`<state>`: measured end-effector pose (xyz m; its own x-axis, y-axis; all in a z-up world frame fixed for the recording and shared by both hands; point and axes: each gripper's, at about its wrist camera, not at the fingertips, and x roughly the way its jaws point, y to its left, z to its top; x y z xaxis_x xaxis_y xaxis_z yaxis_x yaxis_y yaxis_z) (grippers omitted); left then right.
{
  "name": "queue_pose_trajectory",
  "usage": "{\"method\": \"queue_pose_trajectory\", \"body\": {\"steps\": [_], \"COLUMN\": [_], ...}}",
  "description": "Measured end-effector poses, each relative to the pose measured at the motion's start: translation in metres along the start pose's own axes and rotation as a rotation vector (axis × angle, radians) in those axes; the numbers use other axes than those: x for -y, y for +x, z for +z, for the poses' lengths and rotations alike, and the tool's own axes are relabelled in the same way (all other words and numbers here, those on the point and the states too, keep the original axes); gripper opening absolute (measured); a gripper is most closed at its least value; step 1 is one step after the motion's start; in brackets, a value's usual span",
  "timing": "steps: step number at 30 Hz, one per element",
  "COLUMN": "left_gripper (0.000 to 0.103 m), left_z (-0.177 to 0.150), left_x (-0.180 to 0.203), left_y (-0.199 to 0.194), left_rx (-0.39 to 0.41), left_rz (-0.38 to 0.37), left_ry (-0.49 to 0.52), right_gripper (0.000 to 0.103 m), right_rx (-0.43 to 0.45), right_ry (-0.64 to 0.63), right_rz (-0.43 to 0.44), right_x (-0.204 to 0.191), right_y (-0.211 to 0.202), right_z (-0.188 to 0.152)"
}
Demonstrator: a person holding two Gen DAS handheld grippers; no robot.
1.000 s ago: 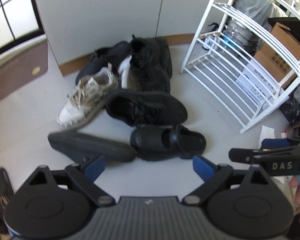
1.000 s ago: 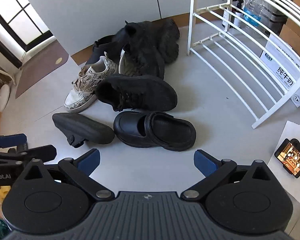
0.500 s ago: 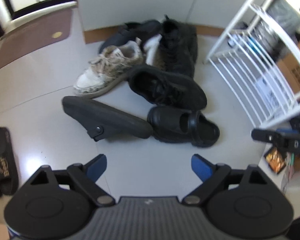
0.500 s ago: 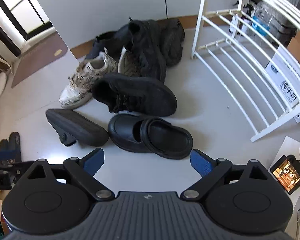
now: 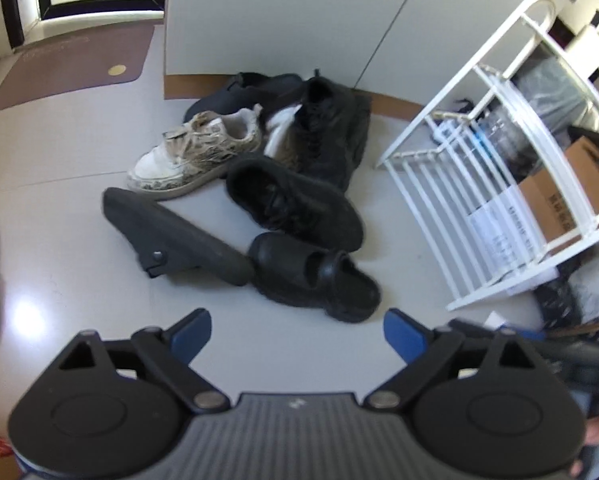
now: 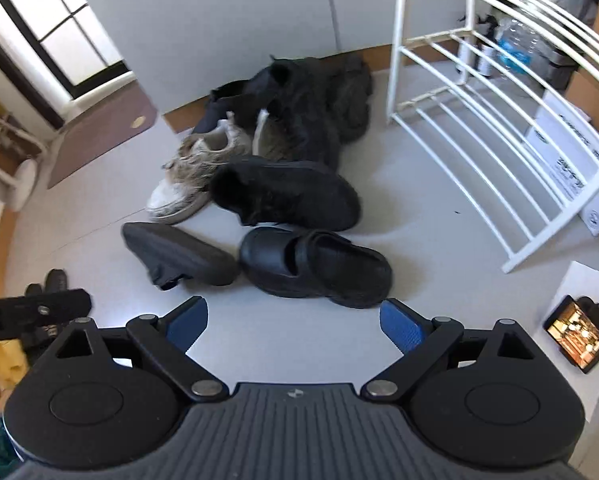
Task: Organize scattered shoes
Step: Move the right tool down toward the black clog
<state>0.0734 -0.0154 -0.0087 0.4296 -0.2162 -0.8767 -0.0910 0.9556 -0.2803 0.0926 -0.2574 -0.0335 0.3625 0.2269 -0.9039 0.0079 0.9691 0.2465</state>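
Both grippers — left [image 5: 297,332], right [image 6: 293,322] — gaped empty; the black clog [image 6: 315,266] looked light, rubbery — best pinched at its heel rim

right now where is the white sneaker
In both views the white sneaker lies on the floor at the pile's left edge, beside the black lace-up shoe.

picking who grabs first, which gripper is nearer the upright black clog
Right, by a small margin. The right gripper hangs open with the black clog just ahead of its fingers. The left gripper, also open, sits a bit further back and off to the clog's left.
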Motion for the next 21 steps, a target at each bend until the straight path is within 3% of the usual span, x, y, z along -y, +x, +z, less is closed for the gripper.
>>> {"method": "queue_pose_trajectory", "body": {"steps": [5,10,14,21], "left_gripper": [0.094,0.092,0.084,0.084], "left_z": [0.002,0.009,0.017,0.026], "left_x": [0.016,0.008,0.002,-0.004], "left_y": [0.008,0.026,0.048,0.081], "left_rx": [0.028,0.035,0.005,-0.039], "left_rz": [0.027,0.057,0.087,0.077], "left_ry": [0.097,0.121,0.173,0.175], "right_gripper": [0.096,0.095,0.091,0.090], "right_rx": [-0.009,-0.016,-0.064,-0.130], "right_ry": [-0.022,0.011,0.068,0.019], "right_rz": [0.001,0.028,0.061,0.062], "right_x": [0.004,0.013,0.020,0.009], "right_y": [0.008,0.014,0.027,0.064], "right_z": [-0.001,0.008,0.016,0.026]}}
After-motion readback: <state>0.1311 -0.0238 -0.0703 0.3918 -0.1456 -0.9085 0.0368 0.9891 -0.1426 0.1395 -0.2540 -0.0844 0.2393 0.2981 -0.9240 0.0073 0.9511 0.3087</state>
